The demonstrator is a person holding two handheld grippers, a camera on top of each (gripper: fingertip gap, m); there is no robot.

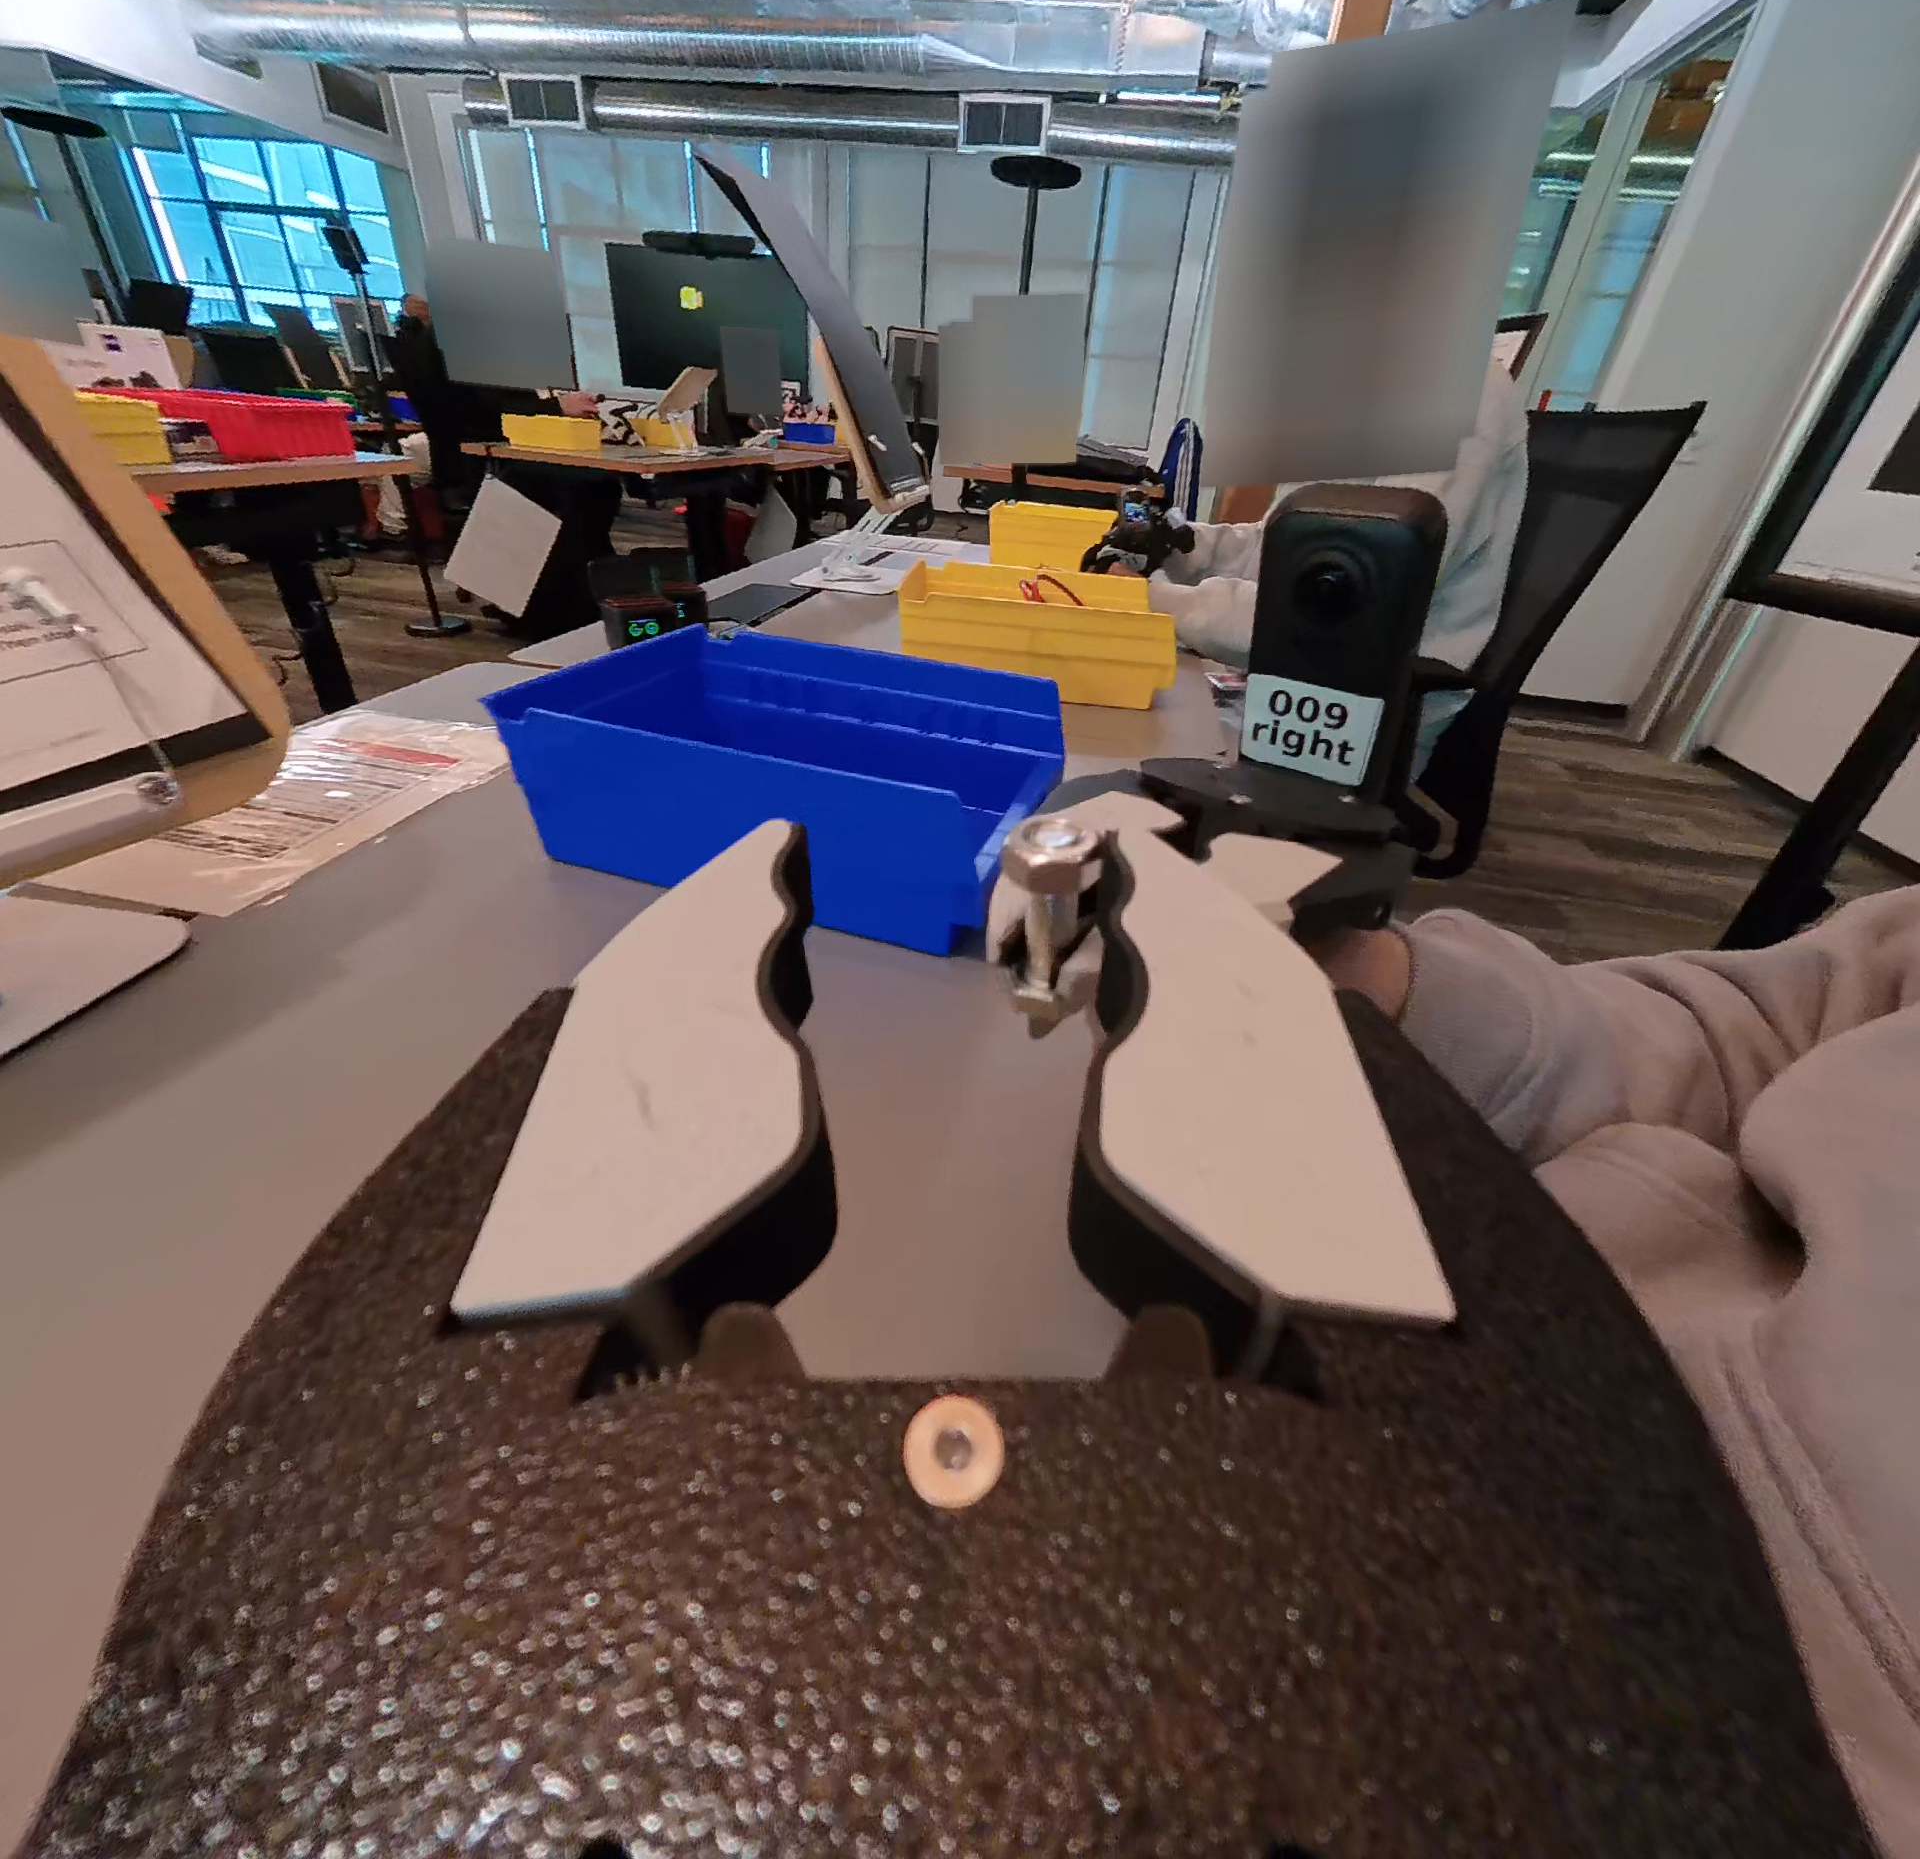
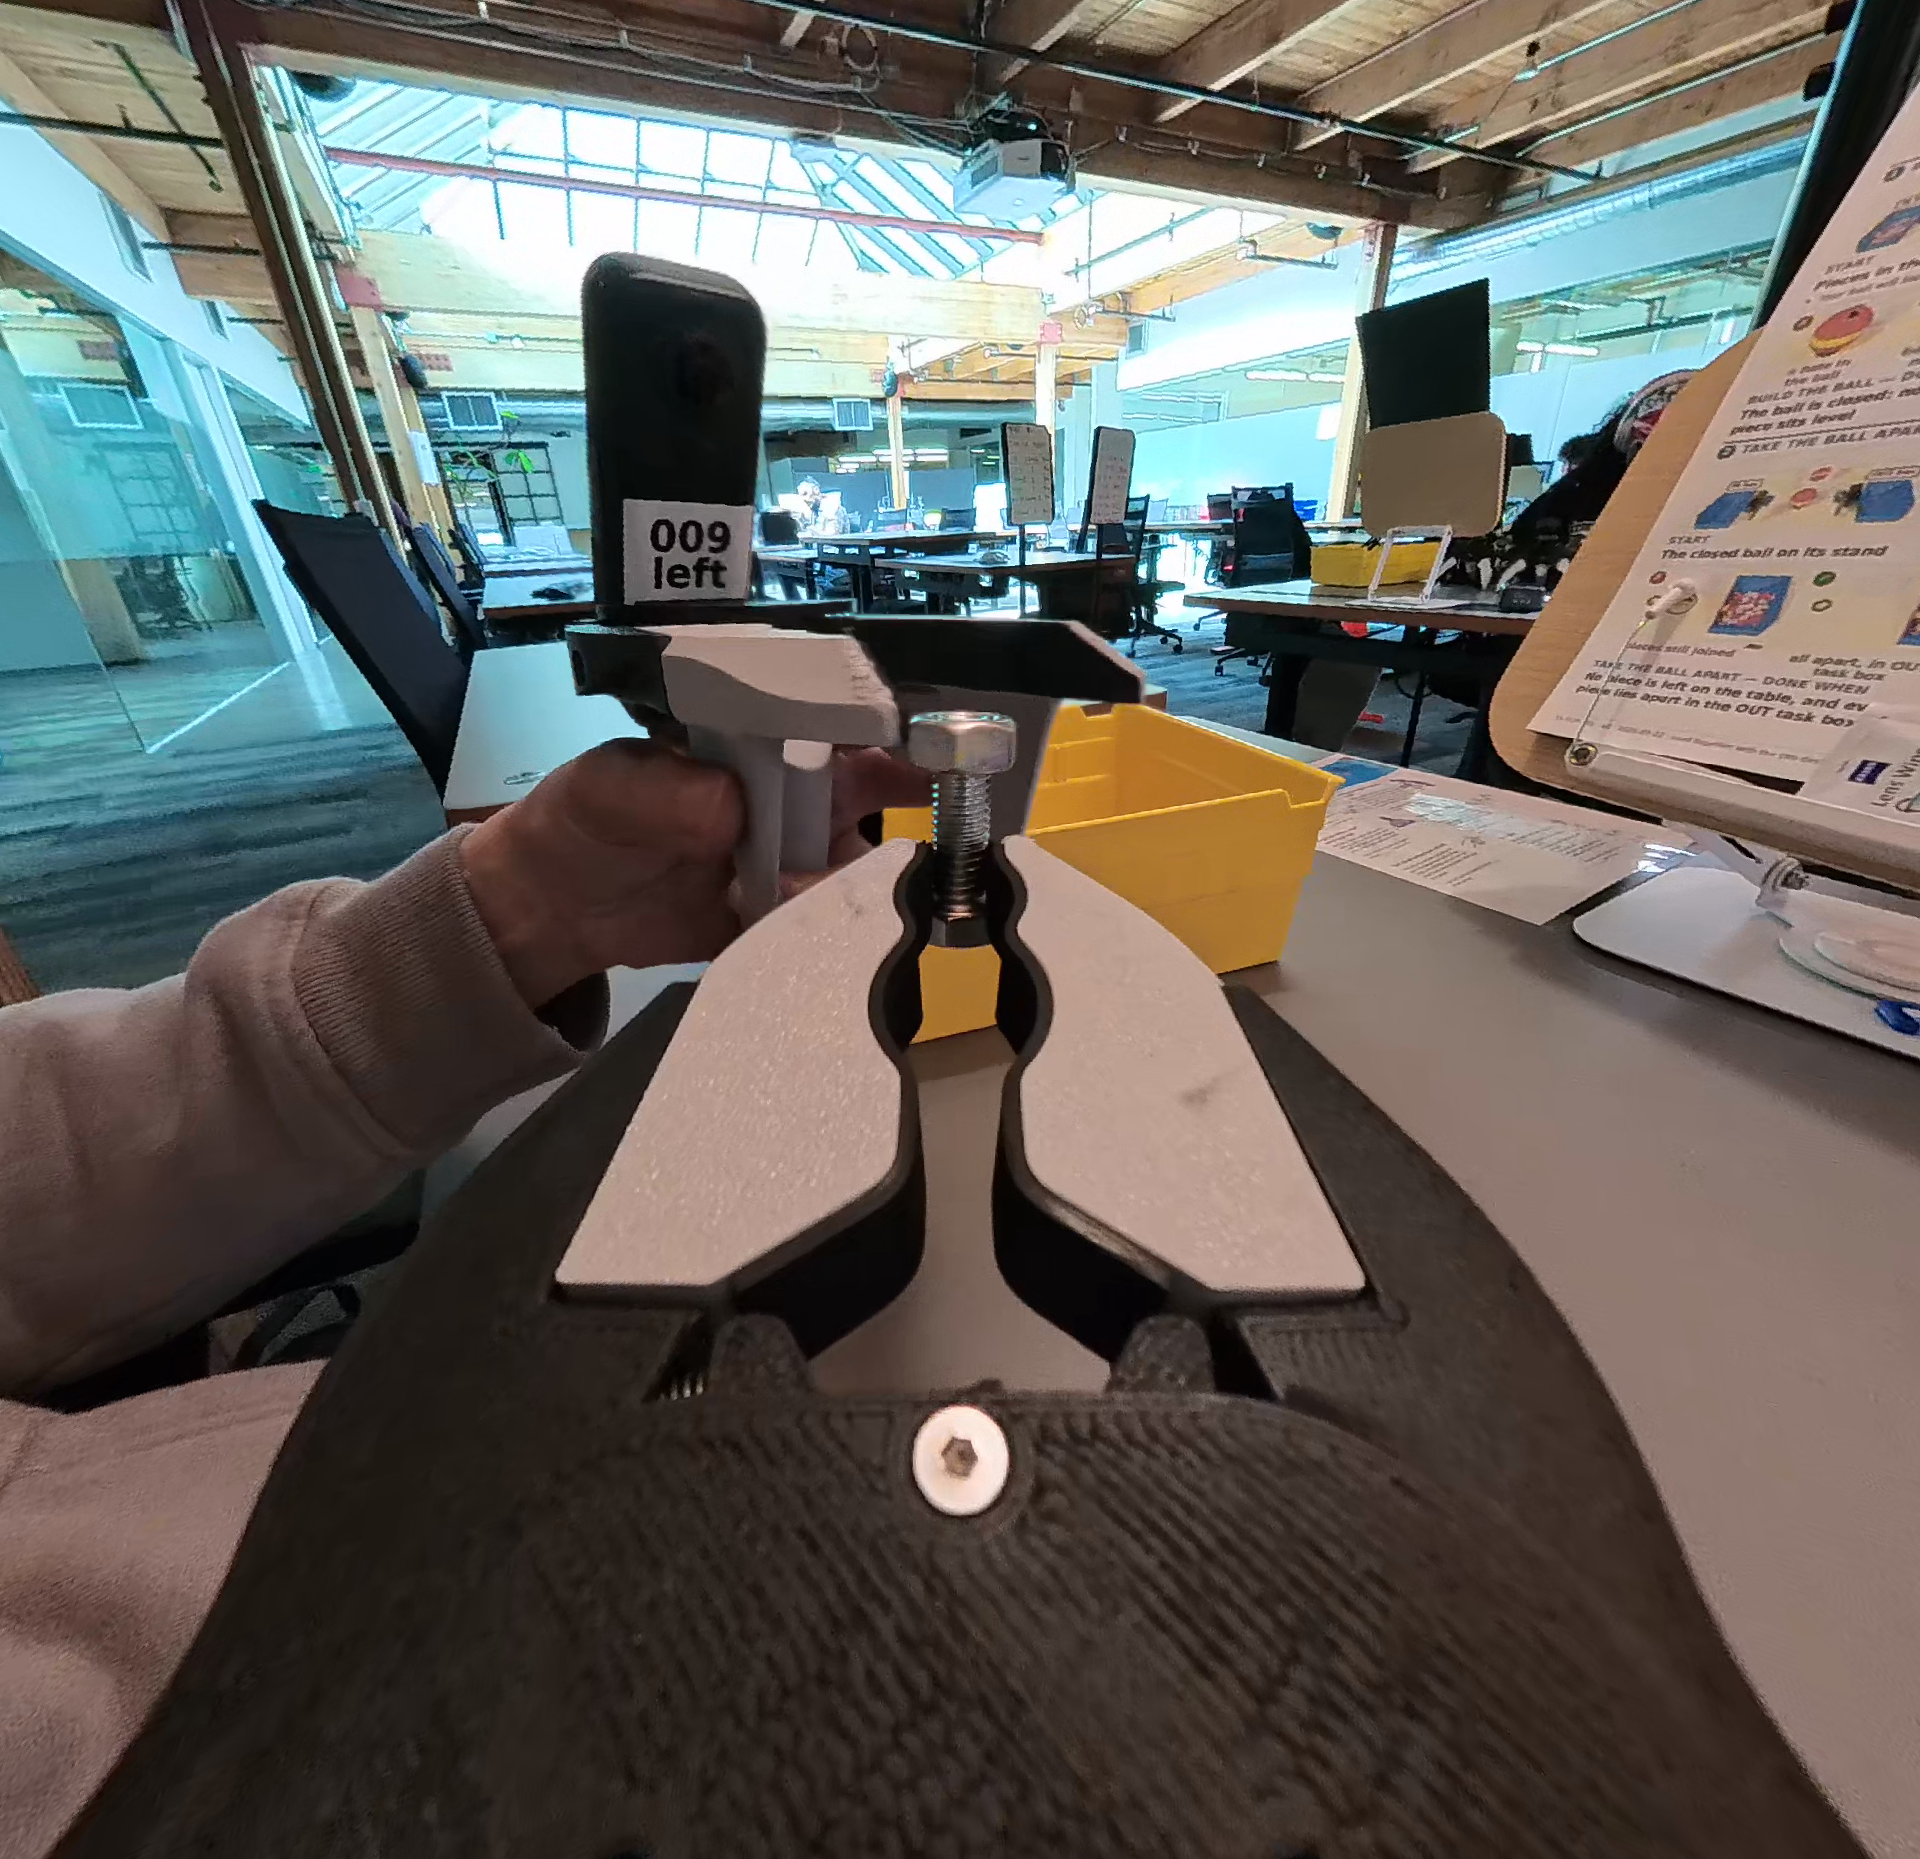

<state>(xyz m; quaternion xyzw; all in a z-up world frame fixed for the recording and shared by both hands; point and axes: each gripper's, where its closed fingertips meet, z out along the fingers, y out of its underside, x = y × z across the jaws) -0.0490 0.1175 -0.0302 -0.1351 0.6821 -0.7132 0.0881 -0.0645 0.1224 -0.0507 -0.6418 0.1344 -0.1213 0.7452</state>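
Note:
My right gripper [image 2: 958, 864] is shut on the threaded shank of a silver hex bolt [image 2: 961, 770], held upright with its head on top. A nut sits at the bolt's lower end, between the pads. My left gripper [image 1: 951, 853] is open wide. The bolt [image 1: 1049, 905] stands inside its gap, close by its right finger [image 1: 1195, 978], and the left finger is well clear of it. In the right wrist view the left gripper [image 2: 997, 687] reaches in from the left at the level of the bolt head, with a hand on its grip. The right gripper also shows in the left wrist view [image 1: 1060, 926].
A blue bin [image 1: 779, 770] stands on the grey table [image 1: 312, 978] just beyond my left fingers. A yellow bin [image 2: 1174, 822] stands behind the bolt in the right wrist view. A board with an instruction sheet [image 2: 1714, 562] stands at the right. Papers [image 1: 291, 791] lie at the left. Left and right tips are no more than a few centimetres apart.

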